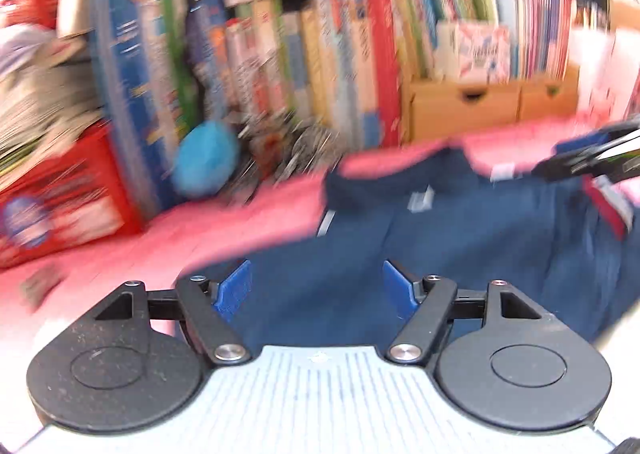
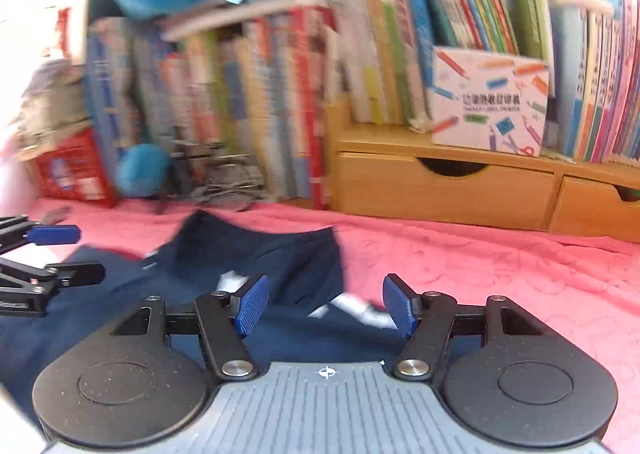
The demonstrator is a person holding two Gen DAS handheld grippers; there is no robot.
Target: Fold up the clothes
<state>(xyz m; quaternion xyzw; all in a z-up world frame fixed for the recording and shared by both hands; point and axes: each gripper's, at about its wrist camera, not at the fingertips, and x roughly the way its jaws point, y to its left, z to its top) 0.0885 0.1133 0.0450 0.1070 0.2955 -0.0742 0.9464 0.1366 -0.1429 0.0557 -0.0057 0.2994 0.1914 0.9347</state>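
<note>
L tool [image 1: 316, 286] & R tool [image 2: 325, 306] open just above navy garment [image 2: 260, 254]

I count one navy garment [image 2: 256, 254], two wooden drawers [image 2: 444, 189] – and my two grippers (books too blurred to count)

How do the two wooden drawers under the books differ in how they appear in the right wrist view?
The left drawer shows its whole front, while the right drawer is cut off at the picture's edge. The left drawer's half-moon finger notch is fully visible at its top edge; only part of the right drawer's notch shows. The left drawer sits below the pencil-print box, the right drawer below upright books. Both are light wood and closed.
</note>
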